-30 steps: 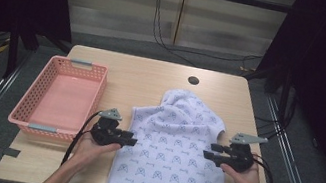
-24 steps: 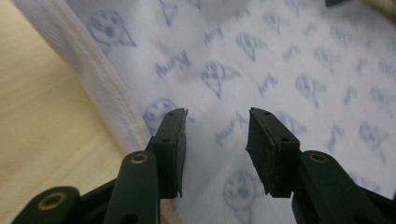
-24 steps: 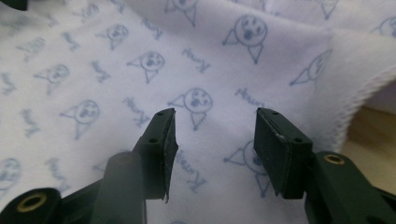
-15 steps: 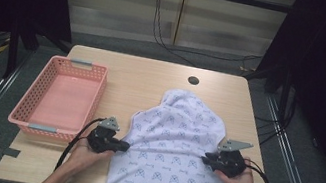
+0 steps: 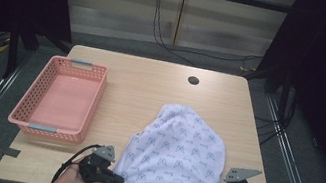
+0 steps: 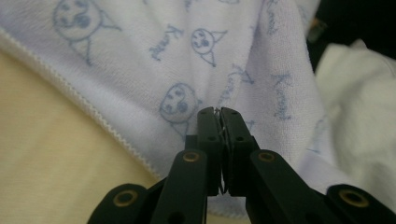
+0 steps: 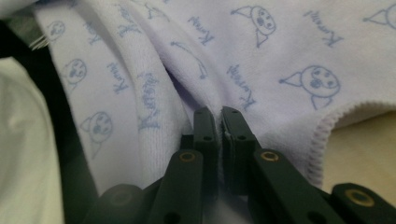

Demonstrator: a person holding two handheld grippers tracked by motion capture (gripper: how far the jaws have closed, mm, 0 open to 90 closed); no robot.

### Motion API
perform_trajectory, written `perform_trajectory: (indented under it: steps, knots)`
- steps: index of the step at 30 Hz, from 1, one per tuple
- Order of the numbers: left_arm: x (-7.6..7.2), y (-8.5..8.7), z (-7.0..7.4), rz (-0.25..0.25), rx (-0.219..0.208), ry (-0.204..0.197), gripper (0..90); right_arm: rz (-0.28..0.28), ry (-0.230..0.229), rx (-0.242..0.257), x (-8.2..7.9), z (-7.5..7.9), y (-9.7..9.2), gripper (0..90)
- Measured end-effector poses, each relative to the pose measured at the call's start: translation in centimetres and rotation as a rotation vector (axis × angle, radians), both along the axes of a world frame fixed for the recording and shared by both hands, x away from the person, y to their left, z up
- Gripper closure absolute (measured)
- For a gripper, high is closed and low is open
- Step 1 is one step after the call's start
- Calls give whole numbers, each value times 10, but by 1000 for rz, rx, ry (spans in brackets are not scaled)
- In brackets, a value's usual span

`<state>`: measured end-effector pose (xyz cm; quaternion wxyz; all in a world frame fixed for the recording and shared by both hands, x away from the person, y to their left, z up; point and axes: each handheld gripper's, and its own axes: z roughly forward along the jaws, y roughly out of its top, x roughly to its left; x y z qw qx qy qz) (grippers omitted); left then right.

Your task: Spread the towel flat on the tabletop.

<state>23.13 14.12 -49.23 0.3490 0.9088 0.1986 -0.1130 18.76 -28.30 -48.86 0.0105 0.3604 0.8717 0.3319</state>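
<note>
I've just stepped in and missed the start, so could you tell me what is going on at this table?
A person is working a white towel printed with blue cat faces, using a handheld gripper in each hand. The left gripper is shut on the towel near its hemmed edge, and the right gripper is shut on the opposite side. The towel lies bunched on the near part of the wooden table, its near end hanging over the table's front edge. A pink basket sits to the left, with nothing in it.

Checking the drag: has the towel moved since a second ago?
Yes. The towel has slid toward the table's near edge, away from the round hole.
</note>
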Motion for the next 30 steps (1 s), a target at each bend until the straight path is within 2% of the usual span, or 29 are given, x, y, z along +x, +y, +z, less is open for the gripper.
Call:
perform_trajectory:
  steps: [1, 2, 3, 5, 6, 7, 8, 10, 11, 12, 13, 16, 18, 20, 21, 22, 24, 25, 28, 30]
  knots:
    - [-3, -1, 1, -15, -29, -3, 873, 17, 5, -12, -2, 1, 2, 859]
    - [-1, 0, 3, -2, -39, 5, 855, 34, 23, -15, -5, 2, 5, 859]
    - [1, 1, 4, 15, -79, 21, 840, 46, 17, -20, -6, 3, 6, 850]
    - [11, 6, 11, 64, -169, 25, 806, 22, -2, -1, -7, 5, 5, 787]
    - [15, 8, 14, 80, -180, 11, 785, -2, -29, 34, -4, 8, 2, 722]
    - [22, 9, 19, 124, -176, -25, 756, -24, -46, 60, -1, 11, -2, 692]
    - [28, 8, 21, 146, -190, -29, 729, -63, -75, 98, 4, 15, -6, 693]
    - [45, 5, 27, 225, -219, -69, 691, -105, -141, 85, 17, 22, -11, 654]
    - [51, 2, 27, 240, -223, -73, 675, -133, -157, 91, 26, 25, -13, 636]
    - [61, -3, 26, 263, -226, -94, 668, -147, -166, 92, 34, 26, -15, 628]
    - [69, -7, 24, 288, -236, -107, 643, -182, -199, 90, 47, 27, -17, 593]
    - [91, -19, 13, 367, -196, -126, 493, -245, -211, 91, 80, 25, -22, 556]
    - [97, -25, 6, 352, -205, -106, 484, -290, -216, 58, 105, 18, -23, 526]
    - [97, -33, 0, 295, -170, -94, 485, -315, -217, 45, 121, 13, -22, 509]
    - [93, -38, -3, 286, -125, -102, 523, -319, -214, 45, 126, 11, -21, 496]
    - [92, -39, -4, 278, -100, -102, 579, -336, -213, 36, 132, 9, -19, 487]
    - [88, -42, -10, 281, -79, -111, 694, -339, -204, 28, 139, 4, -18, 491]
    - [87, -43, -10, 273, -85, -112, 738, -347, -193, 25, 143, 1, -17, 506]
    - [80, -42, -7, 238, -103, -74, 806, -338, -137, 12, 145, -9, -14, 674]
    - [75, -38, -6, 209, -122, -40, 807, -321, -133, 36, 143, -9, -12, 804]
